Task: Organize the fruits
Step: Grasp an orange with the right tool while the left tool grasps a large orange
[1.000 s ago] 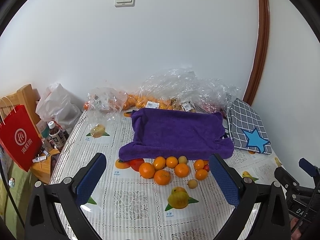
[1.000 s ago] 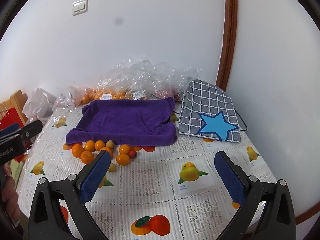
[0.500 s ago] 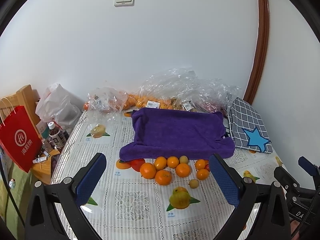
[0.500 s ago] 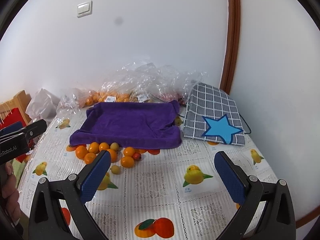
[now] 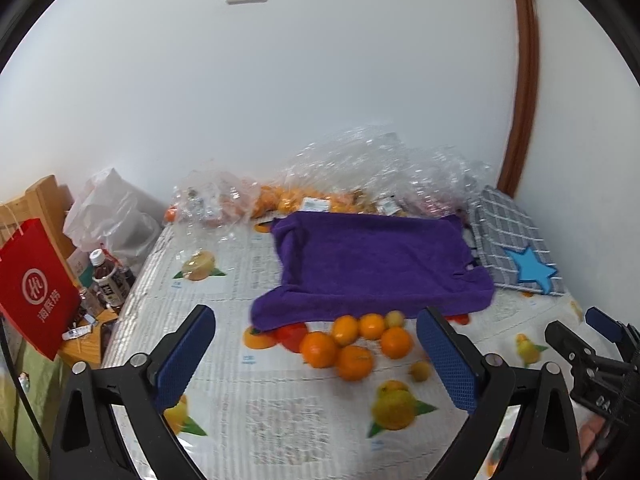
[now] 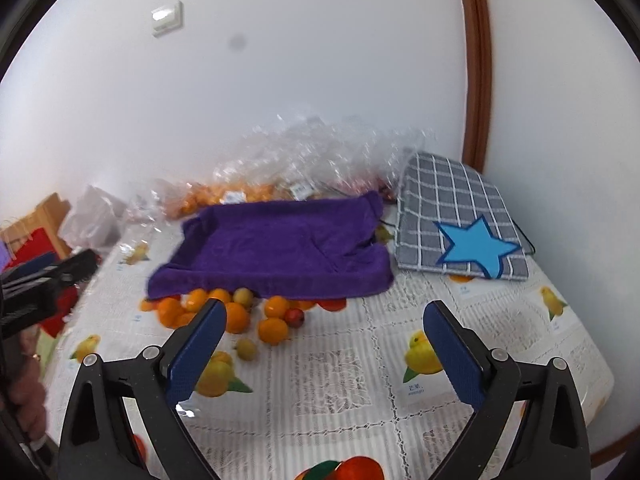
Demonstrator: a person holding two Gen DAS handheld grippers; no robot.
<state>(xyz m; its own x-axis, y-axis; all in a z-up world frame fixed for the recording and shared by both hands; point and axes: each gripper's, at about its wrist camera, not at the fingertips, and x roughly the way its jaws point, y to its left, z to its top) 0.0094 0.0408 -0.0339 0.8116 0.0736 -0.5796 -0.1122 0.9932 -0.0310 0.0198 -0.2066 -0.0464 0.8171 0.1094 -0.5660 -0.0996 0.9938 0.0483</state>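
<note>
Purple terry towel (image 5: 376, 264), draped over what looks like a shallow tray, is seen at centre of both views, on a bench covered w/ a white lace-pattern cloth printed w/ fruit pictures (image 5: 280, 412). Loose oranges (image 5: 352, 344) are clustered just below the towel's lower edge in the left-wrist view, some touching each other; two small yellowish fruits (image 5: 420, 371) lie near them, one beside the top of the cluster, one apart at lower right. In the right-wrist view the same cluster (image 6: 236, 316) is found at centre-left, w/ a small red fruit (image 6: 295, 317) just beside an orange. Clear plastic bags holding more oranges (image 5: 296, 200) are piled against the white wall behind the towel. Grey checked fabric w/ a blue star (image 6: 464, 236) is laid at right of the towel, just beside it.

Left tool (image 5: 316, 360) is seen at the bottom of its frame, blue pads spread wide, nothing between them; the fruit cluster sits beyond the tips. Right tool (image 6: 324, 350) is likewise spread, jaws closing slightly, nothing pinched, bare cloth between the pads. Red paper bag w/ a white logo (image 5: 36, 284) and a capped bottle (image 5: 106, 278) are seen at far left, off the bench. Part of a hand (image 6: 24, 392) is visible at the left edge of the right-wrist view.
</note>
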